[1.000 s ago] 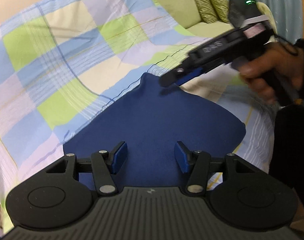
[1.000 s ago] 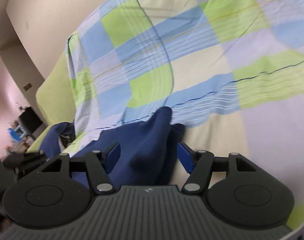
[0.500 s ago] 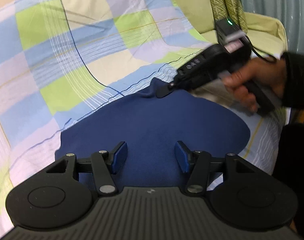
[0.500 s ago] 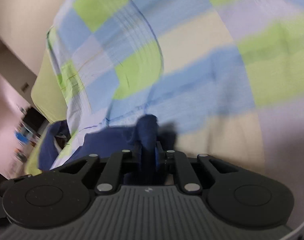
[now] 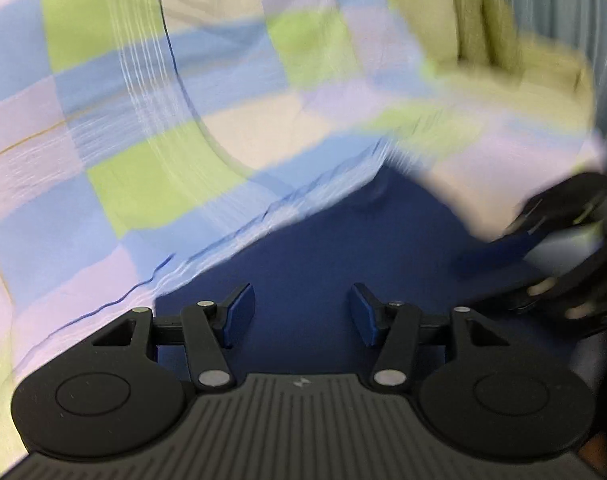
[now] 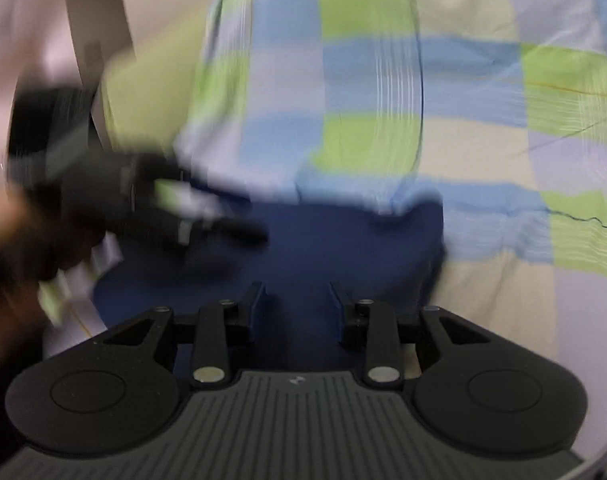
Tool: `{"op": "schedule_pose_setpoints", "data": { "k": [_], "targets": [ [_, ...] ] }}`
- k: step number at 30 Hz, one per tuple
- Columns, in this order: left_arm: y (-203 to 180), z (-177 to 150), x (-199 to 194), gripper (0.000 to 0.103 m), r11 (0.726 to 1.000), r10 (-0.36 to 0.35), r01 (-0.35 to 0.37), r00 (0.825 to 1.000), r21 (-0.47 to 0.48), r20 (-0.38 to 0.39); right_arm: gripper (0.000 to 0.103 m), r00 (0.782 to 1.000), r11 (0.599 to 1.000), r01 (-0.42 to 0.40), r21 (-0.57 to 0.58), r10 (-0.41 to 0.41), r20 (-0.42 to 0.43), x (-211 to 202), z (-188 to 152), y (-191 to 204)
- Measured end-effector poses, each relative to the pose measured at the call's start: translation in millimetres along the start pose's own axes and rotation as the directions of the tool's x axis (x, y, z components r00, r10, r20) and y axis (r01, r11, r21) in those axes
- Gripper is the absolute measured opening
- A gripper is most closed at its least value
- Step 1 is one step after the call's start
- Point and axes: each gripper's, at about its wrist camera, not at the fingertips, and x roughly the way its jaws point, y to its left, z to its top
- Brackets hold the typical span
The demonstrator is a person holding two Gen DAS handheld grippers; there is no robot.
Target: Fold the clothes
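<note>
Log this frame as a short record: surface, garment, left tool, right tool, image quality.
surface: checked bedsheet in blue, green, cream and lilac
garment: navy cloth lying flat on the sheet
left tool: jaws apart over the cloth, nothing pinched
right tool: jaws opening, pads apart over the cloth, not pressing it
image quality: both views motion-blurred

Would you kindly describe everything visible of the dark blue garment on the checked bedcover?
The dark blue garment is plain, matte, soft-looking cloth with no visible print or seams. It lies spread fairly flat on the checked bedcover, one folded edge raised at its far side. Both views are blurred. Nothing grips it: it lies beneath both sets of jaws, unpinched.
</note>
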Motion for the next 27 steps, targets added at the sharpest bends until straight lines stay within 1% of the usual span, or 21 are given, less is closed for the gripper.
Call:
{"op": "schedule_pose_setpoints", "data": {
  "k": [1, 4, 6, 8, 9, 10, 12, 13, 14, 15, 18, 20, 21, 22, 23, 24, 25, 26, 27],
  "targets": [
    [3, -2, 0, 0.061, 1.0, 0.007, -0.007, 1.0, 0.001, 0.004, 0.028, 1.0, 1.0, 0.012, -0.012, -0.012, 0.004, 0, 2, 1],
    [14, -12, 0, 0.061, 0.999, 0.019, -0.018, 1.0, -0.048, 0.013, 0.029, 0.997, 0.996, 0.071, -0.055, -0.069, 0.04, -4, 20, -2],
    [24, -22, 3, 0.061, 0.992, 0.0, 0.003, 1.0, -0.125, 0.028, 0.028, 0.994, 0.99, 0.104, -0.091, -0.103, 0.023, 8, 31, -11],
    [30, -25, 4, 0.062, 0.986, -0.013, 0.018, 0.999, -0.168, 0.032, 0.027, 0.992, 0.983, 0.122, -0.134, -0.126, -0.018, 33, 37, -24],
    [32, -25, 3, 0.062, 0.984, -0.015, 0.02, 0.999, -0.179, 0.033, 0.024, 0.99, 0.98, 0.133, -0.145, -0.14, -0.036, 46, 40, -33],
    [35, -25, 4, 0.06, 0.981, -0.007, 0.013, 0.999, -0.195, 0.033, 0.02, 0.987, 0.98, 0.15, -0.127, -0.157, -0.043, 54, 44, -45],
    [47, -25, 9, 0.059, 0.968, 0.075, -0.068, 0.997, -0.242, 0.019, 0.012, 0.983, 0.982, 0.178, -0.064, -0.181, -0.043, 62, 48, -61],
    [53, -26, 12, 0.059, 0.962, 0.097, -0.091, 0.995, -0.259, 0.01, 0.012, 0.979, 0.979, 0.199, -0.035, -0.2, -0.043, 64, 48, -65],
    [58, -27, 14, 0.059, 0.955, 0.116, -0.111, 0.993, -0.274, 0.0, 0.014, 0.975, 0.976, 0.219, -0.006, -0.219, -0.044, 65, 48, -69],
    [61, -28, 16, 0.059, 0.952, 0.129, -0.126, 0.992, -0.278, -0.007, 0.024, 0.97, 0.971, 0.239, 0.016, -0.238, -0.044, 65, 47, -72],
    [68, -31, 14, 0.057, 0.943, 0.154, -0.151, 0.988, -0.297, -0.014, 0.025, 0.958, 0.958, 0.285, 0.033, -0.283, -0.043, 57, 41, -73],
    [64, -31, -3, 0.054, 0.938, 0.195, -0.186, 0.981, -0.293, 0.0, 0.025, 0.949, 0.949, 0.314, 0.013, -0.314, -0.007, 37, 41, -61],
    [62, -32, -10, 0.054, 0.938, 0.197, -0.185, 0.98, -0.294, 0.012, 0.025, 0.945, 0.945, 0.327, 0.005, -0.327, 0.014, 25, 41, -54],
    [57, -33, -20, 0.054, 0.941, 0.171, -0.15, 0.984, -0.302, 0.045, 0.025, 0.946, 0.947, 0.322, 0.01, -0.322, 0.035, 16, 41, -49],
    [49, -34, -28, 0.054, 0.949, 0.139, -0.113, 0.988, -0.296, 0.067, 0.025, 0.952, 0.954, 0.297, 0.026, -0.298, 0.069, 1, 39, -38],
    [43, -36, -30, 0.056, 0.955, 0.131, -0.108, 0.989, -0.276, 0.065, 0.025, 0.959, 0.963, 0.267, 0.038, -0.269, 0.092, -10, 36, -27],
    [37, -38, -30, 0.056, 0.961, 0.131, -0.113, 0.99, -0.254, 0.057, 0.025, 0.964, 0.969, 0.247, 0.028, -0.248, 0.092, -13, 32, -17],
    [29, -42, -27, 0.056, 0.967, 0.151, -0.141, 0.988, -0.211, 0.031, 0.025, 0.973, 0.976, 0.216, 0.0, -0.215, 0.081, -16, 23, 0],
    [26, -46, -24, 0.057, 0.969, 0.165, -0.158, 0.986, -0.191, 0.02, 0.025, 0.976, 0.977, 0.21, -0.025, -0.208, 0.063, -14, 18, 8]
  ]
}}
